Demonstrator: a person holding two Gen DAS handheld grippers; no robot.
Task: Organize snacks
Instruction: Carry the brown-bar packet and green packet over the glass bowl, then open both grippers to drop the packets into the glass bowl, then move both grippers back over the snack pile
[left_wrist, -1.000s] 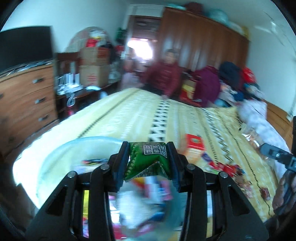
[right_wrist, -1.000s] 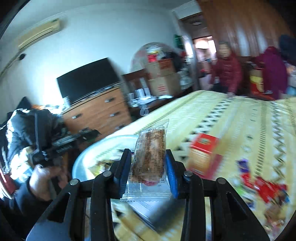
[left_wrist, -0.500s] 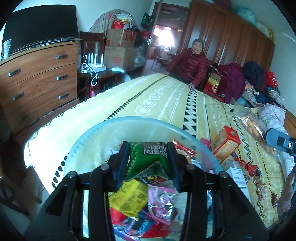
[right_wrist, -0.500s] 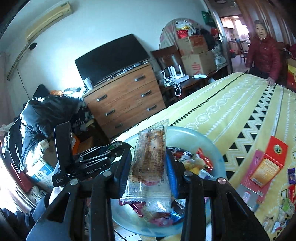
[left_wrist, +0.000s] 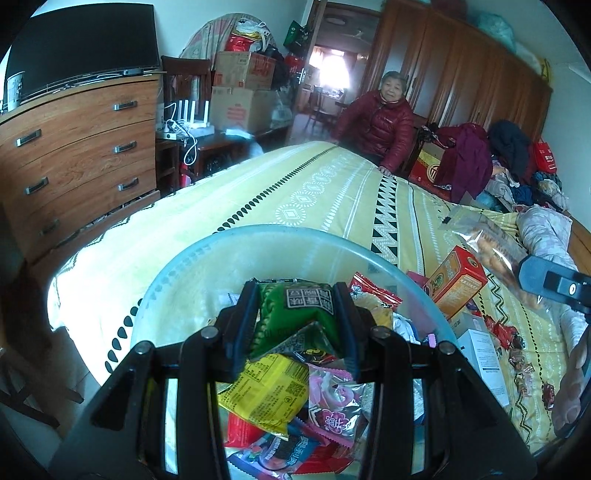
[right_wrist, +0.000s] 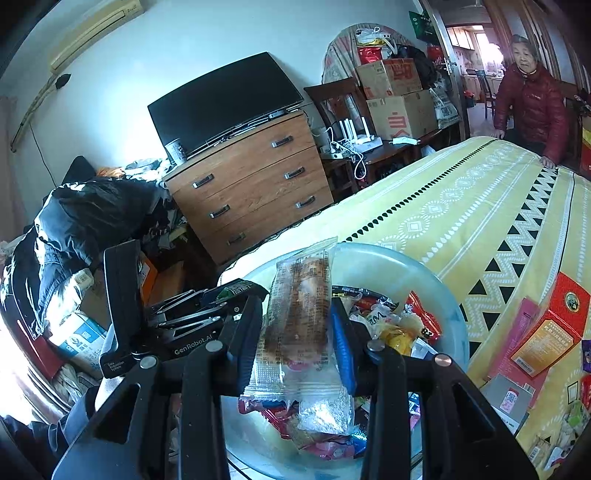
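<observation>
A clear glass bowl (left_wrist: 280, 240) (right_wrist: 448, 306), full of wrapped snacks, sits on the near end of the yellow patterned bed. My left gripper (left_wrist: 295, 295) hangs over the bowl, shut on a green snack packet (left_wrist: 291, 314). My right gripper (right_wrist: 295, 310) is above the same bowl, shut on a clear-wrapped brown pastry (right_wrist: 299, 314), which also shows at the right of the left wrist view as the pastry (left_wrist: 487, 247). The left gripper's black body (right_wrist: 173, 328) lies just left of the right one.
An orange-red box (left_wrist: 456, 280) (right_wrist: 550, 332), a white box (left_wrist: 480, 350) and several small loose snacks (left_wrist: 517, 362) lie on the bed right of the bowl. A person in a red jacket (left_wrist: 376, 122) sits at the far end. A wooden dresser (right_wrist: 251, 184) with a TV stands left.
Both grippers have swung left and down over the bowl, each still holding its snack. The bowl now fills the foreground in both views.
</observation>
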